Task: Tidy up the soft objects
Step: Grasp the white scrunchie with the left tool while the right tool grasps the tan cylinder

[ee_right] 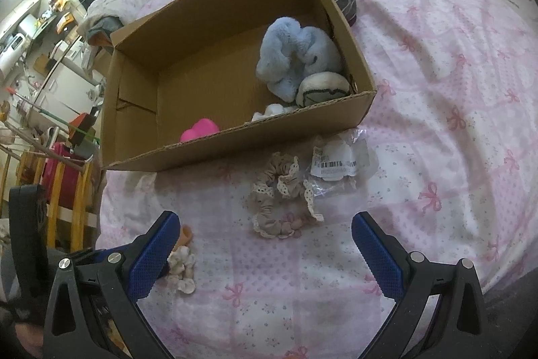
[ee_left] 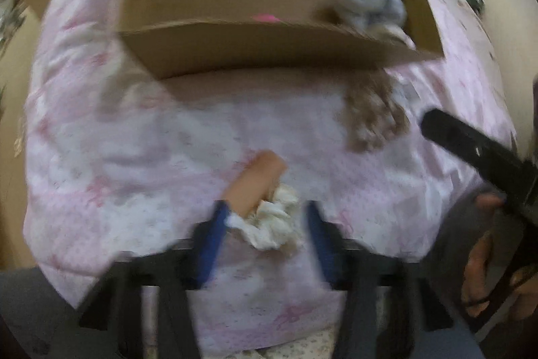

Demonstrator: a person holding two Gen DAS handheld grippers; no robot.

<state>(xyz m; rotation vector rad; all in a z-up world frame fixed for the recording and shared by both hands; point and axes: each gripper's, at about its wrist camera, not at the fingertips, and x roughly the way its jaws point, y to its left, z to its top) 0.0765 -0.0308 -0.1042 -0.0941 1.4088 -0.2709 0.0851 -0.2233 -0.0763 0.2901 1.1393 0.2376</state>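
The left gripper (ee_left: 265, 241) hangs low over the pink bedspread (ee_left: 134, 157), its blue jaws apart, with a cream scrunchie (ee_left: 272, 224) lying between them, close against the left finger. A peach-coloured tube (ee_left: 257, 184) pokes out just beyond the scrunchie and touches it. This view is blurred, so I cannot tell whether the pads actually touch the fabric.

The right gripper (ee_right: 265, 258) is wide open with nothing in it, poised above the same bedspread (ee_right: 437, 123). Ahead of it, between the fingers and the box, lies a beige scrunchie (ee_right: 282, 201) with lace edging, flat on the cover. Just beyond that, touching its far side, is a crumpled clear bag (ee_right: 339, 164) with a barcode label. Off by the left finger the cream scrunchie (ee_right: 183, 271) and the peach tube (ee_right: 185, 236) show again.

The cardboard box (ee_right: 235, 147) sits farther back, open on top. Inside, in its right-hand end, a blue plush toy (ee_right: 296, 59) is bunched up against the wall, with a cream round plush (ee_right: 322, 88) touching it in the near corner. A white scrap (ee_right: 269, 113) lies by the near wall, and a pink thing (ee_right: 200, 130) sits toward the left, well apart from the plush.
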